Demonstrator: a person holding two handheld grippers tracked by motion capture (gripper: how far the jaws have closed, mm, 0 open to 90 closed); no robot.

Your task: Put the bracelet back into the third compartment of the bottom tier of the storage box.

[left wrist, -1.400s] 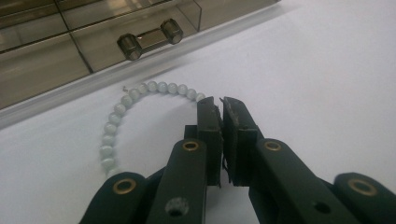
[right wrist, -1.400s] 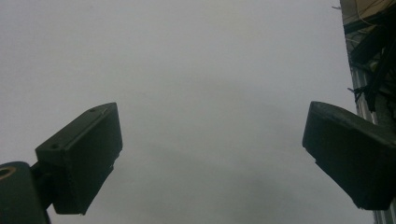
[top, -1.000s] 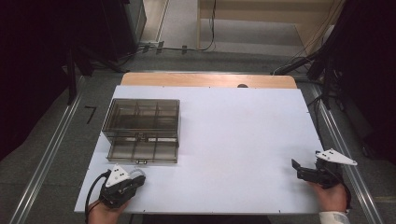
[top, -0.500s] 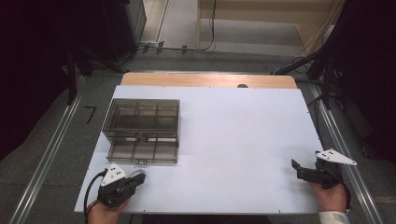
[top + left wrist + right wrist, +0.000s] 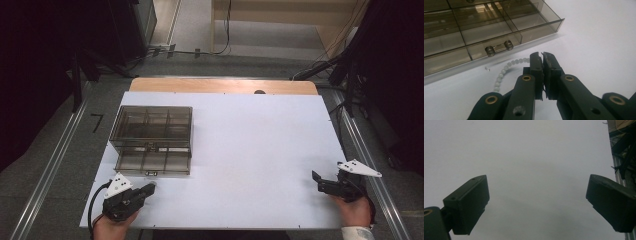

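Observation:
A smoky clear compartment box (image 5: 152, 137) lies open at the table's left; its latch (image 5: 499, 47) faces me. On the white table in front of the box lies a strand of pale beads (image 5: 503, 72), curving up to my left gripper (image 5: 542, 55). That gripper (image 5: 149, 188) is shut, and the strand's far end passes behind one jaw, so I cannot tell whether it is pinched. A tiny metal piece (image 5: 487, 68) lies beside the beads. My right gripper (image 5: 320, 182) rests at the near right corner, open (image 5: 536, 202) with nothing between its jaws.
The white table top (image 5: 250, 150) stretches bare between the two grippers. A wooden strip (image 5: 225, 86) borders its far edge. Metal rails (image 5: 55, 165) run along both sides on the floor, and dark equipment stands beyond.
My left gripper has drawn back a little toward the table's near edge. The right gripper and the box have not moved.

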